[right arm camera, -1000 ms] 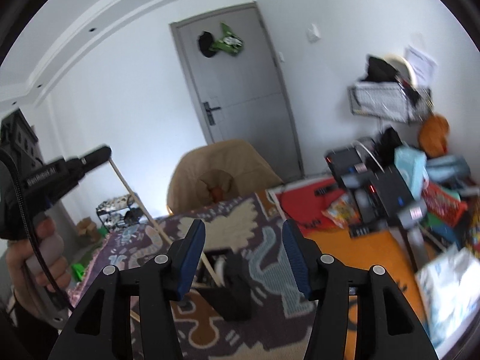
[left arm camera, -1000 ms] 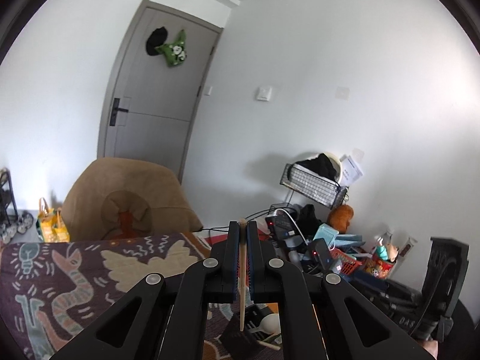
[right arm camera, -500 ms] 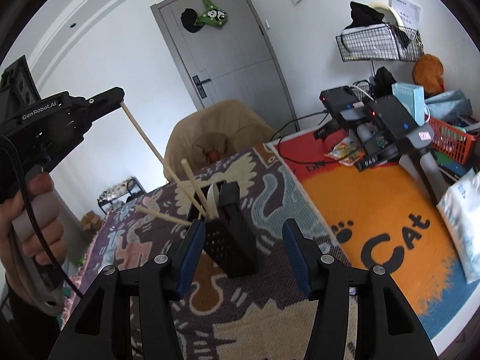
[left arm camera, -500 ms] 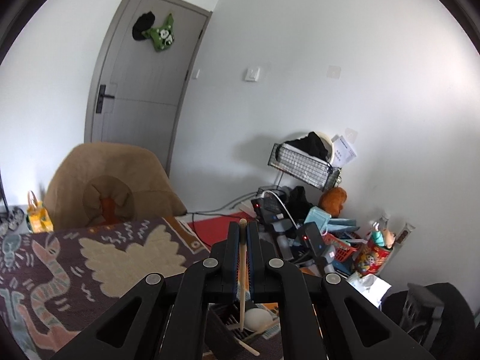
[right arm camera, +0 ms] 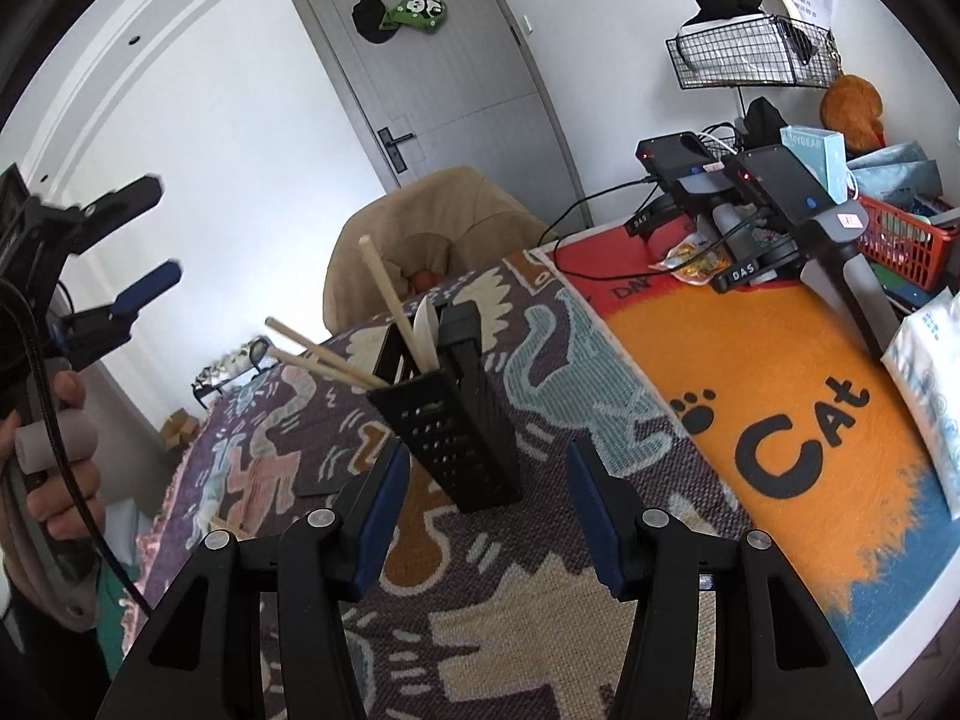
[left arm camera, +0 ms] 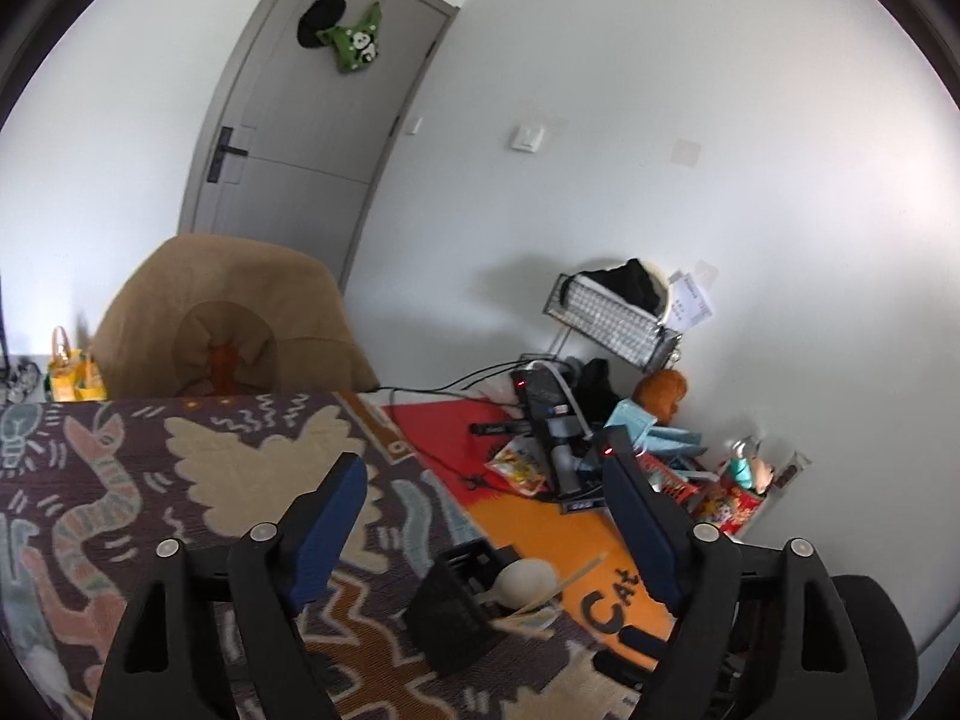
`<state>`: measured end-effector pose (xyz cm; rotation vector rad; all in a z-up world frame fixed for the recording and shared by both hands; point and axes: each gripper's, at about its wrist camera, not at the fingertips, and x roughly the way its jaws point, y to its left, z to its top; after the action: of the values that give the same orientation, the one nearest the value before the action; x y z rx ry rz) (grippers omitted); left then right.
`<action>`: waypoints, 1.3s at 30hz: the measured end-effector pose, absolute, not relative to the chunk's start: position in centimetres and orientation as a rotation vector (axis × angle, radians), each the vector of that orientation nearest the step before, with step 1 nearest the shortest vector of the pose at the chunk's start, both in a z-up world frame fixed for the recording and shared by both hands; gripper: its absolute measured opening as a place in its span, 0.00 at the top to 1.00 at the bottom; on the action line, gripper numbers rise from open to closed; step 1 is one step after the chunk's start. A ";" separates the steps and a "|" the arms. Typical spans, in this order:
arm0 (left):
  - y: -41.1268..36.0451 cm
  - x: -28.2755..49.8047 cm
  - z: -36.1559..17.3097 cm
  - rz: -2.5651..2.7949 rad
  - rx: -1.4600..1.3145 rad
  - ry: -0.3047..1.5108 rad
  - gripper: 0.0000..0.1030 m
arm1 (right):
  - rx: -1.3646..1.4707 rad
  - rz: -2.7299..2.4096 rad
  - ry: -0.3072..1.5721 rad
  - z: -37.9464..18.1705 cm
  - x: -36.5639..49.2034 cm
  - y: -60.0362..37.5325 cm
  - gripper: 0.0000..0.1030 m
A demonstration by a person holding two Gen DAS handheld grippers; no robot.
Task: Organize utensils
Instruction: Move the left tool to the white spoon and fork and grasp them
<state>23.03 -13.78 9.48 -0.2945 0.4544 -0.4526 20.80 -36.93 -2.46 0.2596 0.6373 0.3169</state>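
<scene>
Black perforated plastic forms the utensil holder (left arm camera: 456,612), which in the left wrist view stands on the patterned woven rug (left arm camera: 180,480) just below the left gripper (left arm camera: 489,516). That gripper's blue-padded jaws are spread wide with nothing between them. A pale wooden spoon (left arm camera: 525,579) shows its rounded bowl at the holder's top, and a chopstick (left arm camera: 561,588) leans out over the rim toward the orange cat mat (left arm camera: 540,534) beside the rug. Farther back sit a tan bean-bag chair (left arm camera: 234,324), a grey door (left arm camera: 312,120) and a wire basket (left arm camera: 612,318) against the white wall.

From the right wrist view, the right gripper (right arm camera: 489,510) also has its jaws parted and empty, and the utensil holder (right arm camera: 450,408) stands tilted between and just beyond its fingertips on the rug (right arm camera: 540,600). Two chopsticks (right arm camera: 318,354) slant out of the holder to the left, a third chopstick (right arm camera: 387,294) rises steeply from it, and a white utensil blade (right arm camera: 427,333) stands beside that one inside the same holder. At the left edge the left gripper (right arm camera: 147,234) is seen held in the person's left hand (right arm camera: 57,456), its jaws apart, raised well clear of the holder. The orange mat (right arm camera: 750,372) with its "Cat" lettering lies to the right, touching the rug's edge, with a red basket (right arm camera: 900,240) beyond it.
</scene>
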 end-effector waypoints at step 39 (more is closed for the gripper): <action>8.0 14.0 -0.2 0.040 -0.476 0.641 0.36 | 0.032 0.573 0.828 -8.6 20.5 -22.6 0.47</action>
<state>14.00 8.01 -0.22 -0.4758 0.6412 0.0396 20.49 -22.59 -8.56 0.0318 0.8278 0.5728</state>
